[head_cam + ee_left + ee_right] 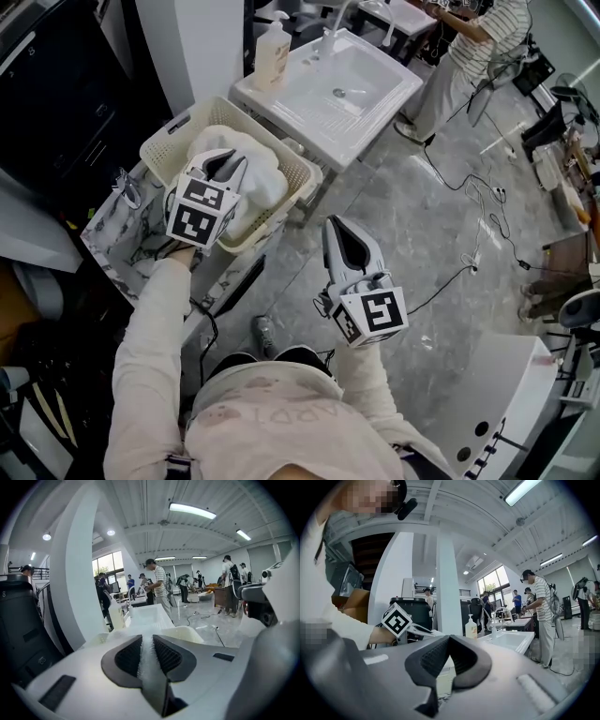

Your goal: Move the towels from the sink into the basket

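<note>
Left gripper [228, 167] over basket [220, 103], fingers pinching a fold of the white towel [264, 178] lying inside it; basket beside sink [375, 89]; right gripper [339, 230] empty, fingers pressed together, above floor [422, 216].

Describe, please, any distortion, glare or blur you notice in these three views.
Head view: evenly lit, sharp, sink very bright. Left gripper view: fisheye with black corners, ceiling lamp glaring, near towel soft. Right gripper view: same fisheye, mosaic patches.

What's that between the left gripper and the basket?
A white towel: the head view shows it heaped in the basket under the left gripper, whose jaws pinch it.
</note>
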`<state>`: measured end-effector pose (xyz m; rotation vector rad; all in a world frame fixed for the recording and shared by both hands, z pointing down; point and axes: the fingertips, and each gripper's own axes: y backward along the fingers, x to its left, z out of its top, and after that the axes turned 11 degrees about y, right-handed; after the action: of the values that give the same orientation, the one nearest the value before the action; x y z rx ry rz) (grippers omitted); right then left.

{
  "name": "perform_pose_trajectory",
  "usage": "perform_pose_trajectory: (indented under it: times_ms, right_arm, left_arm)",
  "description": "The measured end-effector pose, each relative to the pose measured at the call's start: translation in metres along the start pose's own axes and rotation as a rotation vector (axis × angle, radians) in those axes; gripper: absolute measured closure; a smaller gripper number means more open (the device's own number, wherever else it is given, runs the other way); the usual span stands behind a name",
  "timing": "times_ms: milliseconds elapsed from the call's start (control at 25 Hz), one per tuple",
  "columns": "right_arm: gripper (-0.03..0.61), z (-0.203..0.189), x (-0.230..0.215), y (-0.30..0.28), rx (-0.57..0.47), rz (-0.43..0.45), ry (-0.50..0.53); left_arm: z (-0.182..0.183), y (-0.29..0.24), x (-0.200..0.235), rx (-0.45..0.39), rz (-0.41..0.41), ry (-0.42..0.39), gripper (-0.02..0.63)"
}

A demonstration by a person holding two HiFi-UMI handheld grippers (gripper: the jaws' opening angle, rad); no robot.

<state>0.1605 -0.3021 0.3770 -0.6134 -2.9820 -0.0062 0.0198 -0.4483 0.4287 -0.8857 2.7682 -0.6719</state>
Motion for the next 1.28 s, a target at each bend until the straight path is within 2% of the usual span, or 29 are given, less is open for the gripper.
perform_pose_trajectory:
  times_ms: [160, 240, 360, 440, 560, 680, 760, 880, 1040, 1120, 1160, 1280]
  right_arm:
    - [0.568, 0.002, -0.001, -0.001, -0.001, 0.000, 0.002]
    - [0.568, 0.004, 0.000, -0.002, -0.003, 0.004, 0.002]
    - [0.568, 0.007, 0.005, -0.004, -0.008, 0.014, 0.008]
    - [0.568, 0.008, 0.008, -0.005, -0.012, 0.022, 0.010]
    - [0.568, 0.010, 0.014, -0.006, -0.017, 0.034, 0.013]
    - [0.568, 0.012, 0.021, -0.006, -0.021, 0.046, 0.011]
    - [0.568, 0.014, 0.025, -0.007, -0.025, 0.054, 0.012]
    - [0.568, 0.017, 0.031, -0.008, -0.031, 0.064, 0.012]
    - [0.568, 0.018, 0.040, -0.005, -0.035, 0.075, 0.010]
    - [0.568, 0.020, 0.043, -0.003, -0.038, 0.080, 0.015]
    - [0.568, 0.022, 0.045, -0.002, -0.040, 0.083, 0.019]
    - [0.568, 0.024, 0.050, 0.001, -0.046, 0.087, 0.022]
  left_arm:
    - [-0.012, -0.006, -0.009, 0.060, -0.022, -0.032, 0.528]
    - [-0.012, -0.006, -0.013, 0.070, -0.044, -0.042, 0.500]
    - [-0.011, -0.003, -0.017, 0.059, -0.073, -0.037, 0.437]
    - [-0.010, 0.002, -0.018, 0.035, -0.084, -0.020, 0.420]
    - [-0.007, 0.013, -0.020, -0.007, -0.090, 0.015, 0.435]
    - [-0.005, 0.028, -0.019, -0.057, -0.085, 0.060, 0.488]
    - [-0.004, 0.038, -0.017, -0.078, -0.073, 0.080, 0.553]
    - [-0.007, 0.049, -0.015, -0.085, -0.059, 0.084, 0.569]
    - [-0.012, 0.061, -0.017, -0.103, -0.038, 0.055, 0.563]
    - [-0.013, 0.065, -0.021, -0.114, -0.041, 0.022, 0.500]
    - [-0.012, 0.068, -0.022, -0.123, -0.046, 0.018, 0.489]
    - [-0.009, 0.081, -0.021, -0.167, -0.043, 0.058, 0.511]
